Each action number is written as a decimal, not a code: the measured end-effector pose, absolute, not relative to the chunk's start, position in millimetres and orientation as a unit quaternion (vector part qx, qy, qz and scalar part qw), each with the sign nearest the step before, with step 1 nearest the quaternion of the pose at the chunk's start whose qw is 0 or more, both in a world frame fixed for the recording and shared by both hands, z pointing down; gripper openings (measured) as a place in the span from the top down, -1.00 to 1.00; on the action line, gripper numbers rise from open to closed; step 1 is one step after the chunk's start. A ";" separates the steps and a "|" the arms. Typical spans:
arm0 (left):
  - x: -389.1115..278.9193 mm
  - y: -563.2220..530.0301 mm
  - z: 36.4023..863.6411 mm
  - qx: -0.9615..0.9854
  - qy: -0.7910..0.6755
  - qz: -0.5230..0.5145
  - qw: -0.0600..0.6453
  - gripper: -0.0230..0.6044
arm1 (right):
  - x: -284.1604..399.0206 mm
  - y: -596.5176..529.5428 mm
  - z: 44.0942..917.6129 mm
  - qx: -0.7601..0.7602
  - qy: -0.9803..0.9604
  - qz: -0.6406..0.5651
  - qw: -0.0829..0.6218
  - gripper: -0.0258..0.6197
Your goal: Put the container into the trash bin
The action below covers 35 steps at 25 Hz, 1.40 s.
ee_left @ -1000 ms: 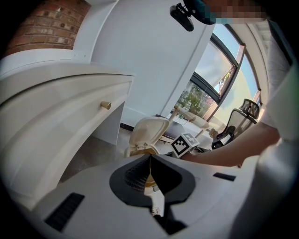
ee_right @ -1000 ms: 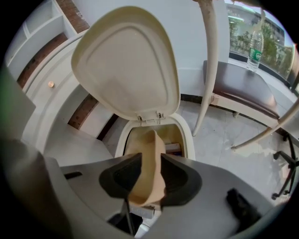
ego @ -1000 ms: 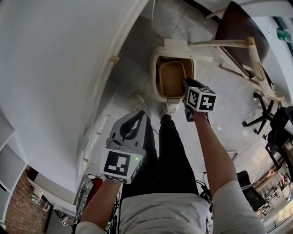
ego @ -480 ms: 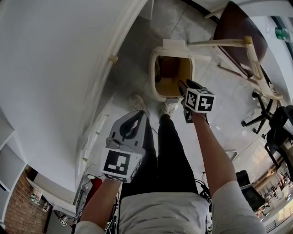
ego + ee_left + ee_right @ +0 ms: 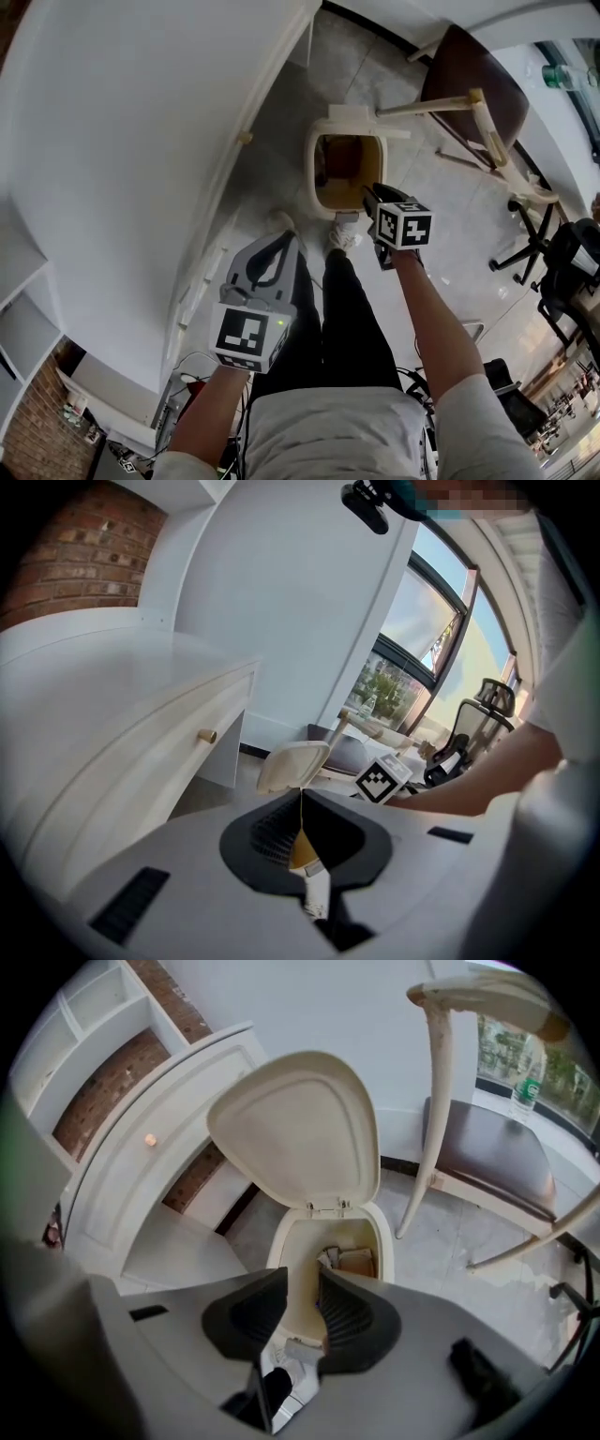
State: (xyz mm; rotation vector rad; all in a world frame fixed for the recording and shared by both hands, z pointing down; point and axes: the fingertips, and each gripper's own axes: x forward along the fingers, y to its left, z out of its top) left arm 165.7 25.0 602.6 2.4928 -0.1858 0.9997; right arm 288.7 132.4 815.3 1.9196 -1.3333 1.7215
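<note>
The cream pedal trash bin (image 5: 311, 173) stands on the floor with its lid (image 5: 295, 1129) swung up. A tan-brown container (image 5: 356, 1262) lies down inside the bin among other scraps, free of both grippers. My right gripper (image 5: 367, 192) hangs above the bin's near rim, pointing steeply down. Its jaws (image 5: 302, 1283) stand apart and are closing, with nothing between them. My left gripper (image 5: 286, 234) is held lower left over the person's legs, away from the bin. Its tips (image 5: 300, 797) meet and it holds nothing. A shoe (image 5: 281, 1382) rests by the bin's pedal.
A wooden chair with a brown seat (image 5: 478, 66) stands right of the bin. A white curved cabinet (image 5: 122, 141) with a drawer knob (image 5: 244, 138) runs along the left. A black office chair (image 5: 562, 253) is at the far right.
The container was at the bin's mouth in my right gripper; the jaws let go and it dropped inside. Both grippers have since lifted a little.
</note>
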 end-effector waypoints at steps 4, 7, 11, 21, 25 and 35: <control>169.1 19.9 578.9 0.910 -0.071 0.349 0.211 0.87 | 280.0 125.1 782.8 0.643 -0.489 0.575 0.129 0.78; 170.7 21.3 558.9 0.915 -0.071 0.339 0.206 0.87 | 277.2 123.2 751.5 0.642 -0.504 0.564 0.122 0.81; 166.9 30.4 534.0 0.918 -0.071 0.333 0.203 0.87 | 273.2 126.9 702.6 0.647 -0.520 0.547 0.109 0.82; 165.1 38.7 468.8 0.927 -0.055 0.319 0.188 0.87 | 265.1 131.6 576.6 0.649 -0.563 0.505 0.077 0.83; 171.6 40.1 437.6 0.932 -0.033 0.315 0.177 0.87 | 260.8 127.7 528.4 0.656 -0.580 0.481 0.050 0.83; 186.1 50.4 374.3 0.948 0.001 0.280 0.148 0.87 | 258.7 124.9 435.5 0.669 -0.612 0.421 0.006 0.83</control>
